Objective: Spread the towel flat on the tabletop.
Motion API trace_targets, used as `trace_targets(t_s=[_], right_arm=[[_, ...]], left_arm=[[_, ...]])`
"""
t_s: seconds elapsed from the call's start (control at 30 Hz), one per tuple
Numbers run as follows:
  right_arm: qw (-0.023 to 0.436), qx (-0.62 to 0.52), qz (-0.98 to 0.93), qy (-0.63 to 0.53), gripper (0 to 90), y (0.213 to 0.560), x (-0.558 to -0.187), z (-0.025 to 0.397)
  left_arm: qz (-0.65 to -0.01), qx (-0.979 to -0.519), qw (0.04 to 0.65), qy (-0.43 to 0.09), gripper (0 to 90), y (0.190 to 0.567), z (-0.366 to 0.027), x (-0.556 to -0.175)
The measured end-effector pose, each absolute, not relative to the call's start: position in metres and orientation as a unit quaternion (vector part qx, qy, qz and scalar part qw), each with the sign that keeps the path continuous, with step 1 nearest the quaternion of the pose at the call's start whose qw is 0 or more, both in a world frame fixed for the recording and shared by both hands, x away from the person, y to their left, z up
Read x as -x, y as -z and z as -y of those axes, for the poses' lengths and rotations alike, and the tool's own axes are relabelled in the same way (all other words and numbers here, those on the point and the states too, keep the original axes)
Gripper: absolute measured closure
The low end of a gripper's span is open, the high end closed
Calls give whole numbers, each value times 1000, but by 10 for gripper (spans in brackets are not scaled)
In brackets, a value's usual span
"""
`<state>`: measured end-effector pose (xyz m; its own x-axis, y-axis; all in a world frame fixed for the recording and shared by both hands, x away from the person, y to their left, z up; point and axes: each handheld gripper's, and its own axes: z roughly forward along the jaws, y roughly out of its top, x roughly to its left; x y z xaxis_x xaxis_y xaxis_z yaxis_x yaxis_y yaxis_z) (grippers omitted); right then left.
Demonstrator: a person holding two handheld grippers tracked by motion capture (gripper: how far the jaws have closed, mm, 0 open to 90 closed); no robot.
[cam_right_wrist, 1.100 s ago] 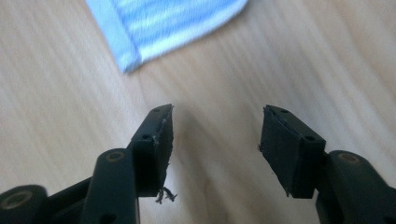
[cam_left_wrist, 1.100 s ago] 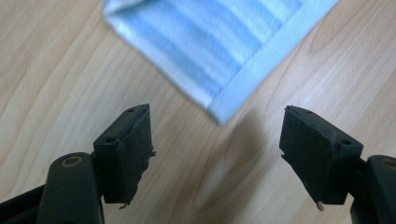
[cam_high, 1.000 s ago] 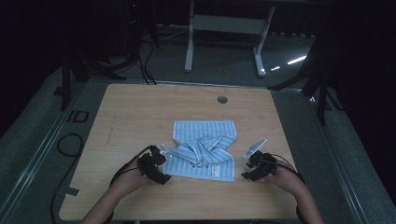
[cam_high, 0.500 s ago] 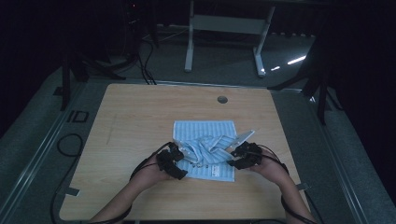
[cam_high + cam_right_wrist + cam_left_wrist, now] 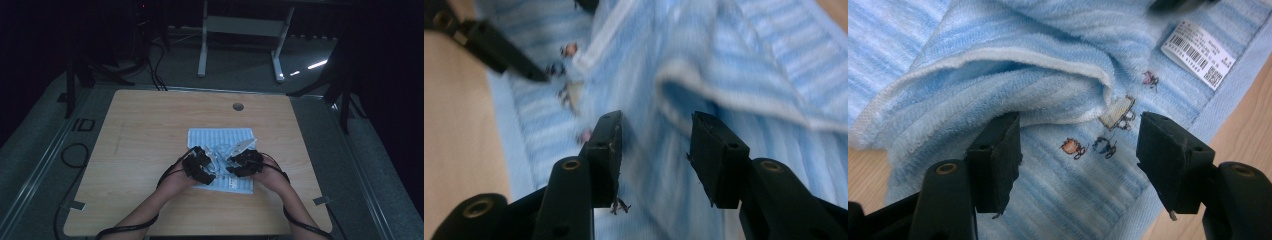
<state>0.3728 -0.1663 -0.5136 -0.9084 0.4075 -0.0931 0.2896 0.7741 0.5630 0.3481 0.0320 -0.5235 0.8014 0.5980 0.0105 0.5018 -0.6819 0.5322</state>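
- So the job in hand looks like folding the light blue striped towel (image 5: pixel 220 150), which lies on the wooden table (image 5: pixel 150 130) a bit toward 5 o'clock of the table's middle, right in front of the person.
- What's done, as far as I can judge: not much. The far half at 12 o'clock lies flat and neat, but the near half is bunched into a loose ridge, so I'd call this a messy partial fold.
- The left gripper (image 5: pixel 1078 150) has its jaws wide apart with nothing between them. It hovers low over the flat bottom layer, the little embroidered figures (image 5: pixel 1090 145) sitting in the gap, and the rolled white-edged fold (image 5: pixel 1013 95) lies just past the tips at 12 o'clock.
- The right gripper (image 5: pixel 654 150) is also parted and empty, pointing at a curled hem (image 5: pixel 724 90) toward 1 o'clock. The picture is a bit blurry, so I can't tell if it touches the cloth.
- There's a barcode label (image 5: pixel 1199 54) near the towel's edge at 2 o'clock in the left gripper view.
- In the high view both grippers sit close together over the crumpled part, left (image 5: pixel 199 165) at 9 o'clock, right (image 5: pixel 245 162) at 3 o'clock.
- Still left, I'd guess: grab an edge, flatten that bunch out, then do a proper fold. Basically most of it.
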Motion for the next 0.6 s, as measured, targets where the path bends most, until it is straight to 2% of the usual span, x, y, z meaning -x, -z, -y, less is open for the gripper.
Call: trace_targets(t_s=[0.07, 0.13, 0.17, 0.2, 0.23, 0.43, 0.5, 0.53, 0.6], right_arm=[[113, -187, -933, -285, 565, 515, -375, 162], [122, -194, -928, -294, 657, 517, -380, 159], [118, -199, -927, -296, 731, 518, -381, 159], [118, -199, -927, -296, 731, 518, -381, 159], [112, -207, -927, -293, 812, 519, -384, 159], [91, -211, -925, -302, 857, 520, -386, 164], [91, -212, -924, -304, 859, 520, -387, 165], [91, -212, -924, -304, 860, 521, -386, 166], [93, -213, -924, -303, 860, 521, -386, 167]], left_arm=[[-302, -911, 263, -96, 344, 524, -29, -351], [-305, -909, 265, -104, 385, 525, -27, -354], [-302, -909, 267, -107, 390, 526, -24, -357], [-302, -909, 267, -107, 406, 526, -24, -357], [-301, -908, 270, -112, 429, 527, -21, -360], [-291, -910, 277, -104, 503, 531, -10, -364], [-282, -913, 273, -109, 585, 531, -6, -362], [-279, -913, 275, -113, 686, 530, -6, -362], [-282, -912, 277, -108, 821, 529, -7, -362]])
